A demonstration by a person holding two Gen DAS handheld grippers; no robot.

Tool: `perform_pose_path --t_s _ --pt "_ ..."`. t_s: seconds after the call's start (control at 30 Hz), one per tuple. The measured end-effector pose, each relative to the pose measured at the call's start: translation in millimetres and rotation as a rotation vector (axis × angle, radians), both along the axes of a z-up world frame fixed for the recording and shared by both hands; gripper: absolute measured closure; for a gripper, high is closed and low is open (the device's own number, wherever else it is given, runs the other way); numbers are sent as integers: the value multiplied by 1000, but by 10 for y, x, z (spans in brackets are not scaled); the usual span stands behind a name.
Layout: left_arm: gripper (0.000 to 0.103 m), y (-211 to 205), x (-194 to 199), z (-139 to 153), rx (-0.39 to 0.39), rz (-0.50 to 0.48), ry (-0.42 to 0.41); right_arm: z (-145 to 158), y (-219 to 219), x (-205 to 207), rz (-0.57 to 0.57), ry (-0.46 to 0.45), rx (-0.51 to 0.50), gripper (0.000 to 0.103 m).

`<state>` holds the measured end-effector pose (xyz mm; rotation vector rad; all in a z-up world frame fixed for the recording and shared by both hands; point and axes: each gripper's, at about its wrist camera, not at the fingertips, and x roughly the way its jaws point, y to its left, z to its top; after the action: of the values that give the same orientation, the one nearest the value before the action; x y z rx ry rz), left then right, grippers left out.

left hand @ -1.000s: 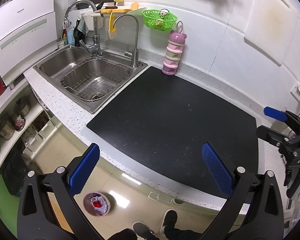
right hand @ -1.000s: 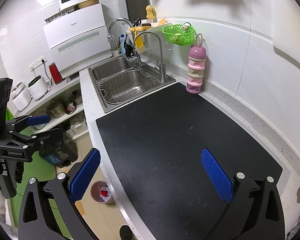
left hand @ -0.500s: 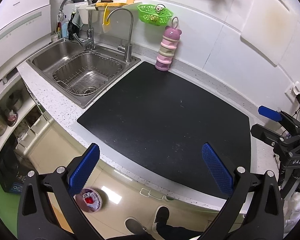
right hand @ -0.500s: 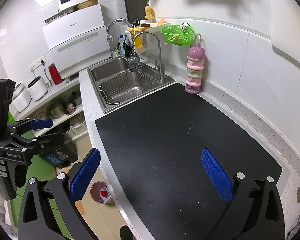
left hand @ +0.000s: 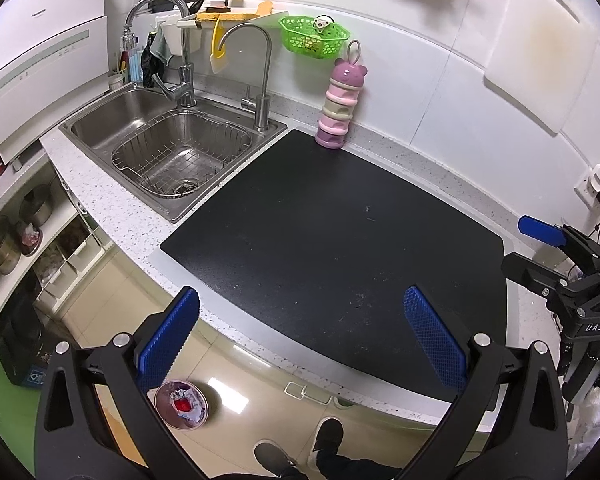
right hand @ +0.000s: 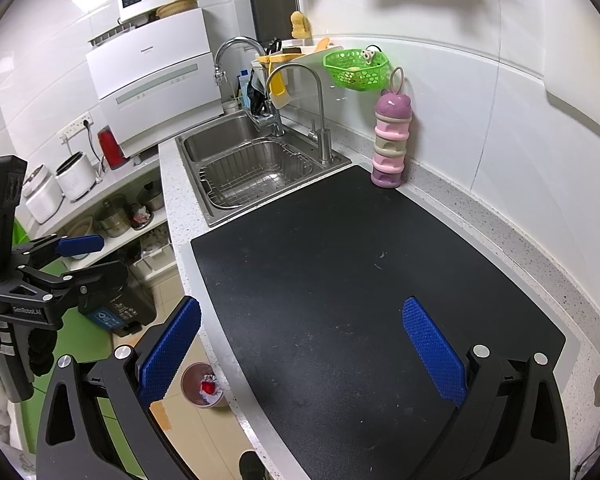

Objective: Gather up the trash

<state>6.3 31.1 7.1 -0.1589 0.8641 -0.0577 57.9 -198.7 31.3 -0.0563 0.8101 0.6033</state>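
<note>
A small round trash bin [left hand: 181, 404] stands on the floor below the counter edge, holding crumpled white and red scraps; the right wrist view shows the same trash bin [right hand: 203, 389] beside the counter. A black mat [left hand: 340, 256] covers the countertop, bare except for tiny specks. My left gripper [left hand: 300, 340] hangs open over the counter's front edge with nothing between its blue pads. My right gripper [right hand: 300, 342] is open over the mat's near end, also holding nothing. Each gripper shows at the other view's side edge.
A steel sink [left hand: 176, 152] with a wire basket and two faucets lies to the left. A pink stacked container [left hand: 340, 108] stands against the back wall under a green basket [left hand: 312, 38]. The person's shoes [left hand: 300, 450] are on the floor. Open shelves with pots [right hand: 112, 216] sit left.
The left wrist view has swung back and forth slightly over the counter edge; the bin's place in frame shifted. The right gripper barely moved. Both stayed open.
</note>
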Motion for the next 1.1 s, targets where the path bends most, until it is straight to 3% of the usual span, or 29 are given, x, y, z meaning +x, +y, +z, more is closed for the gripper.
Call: perform_pose_path --t_s 1.1 --pt "3 -40 -12 30 -4 -8 -1 15 -2 25 10 1 -1 6"
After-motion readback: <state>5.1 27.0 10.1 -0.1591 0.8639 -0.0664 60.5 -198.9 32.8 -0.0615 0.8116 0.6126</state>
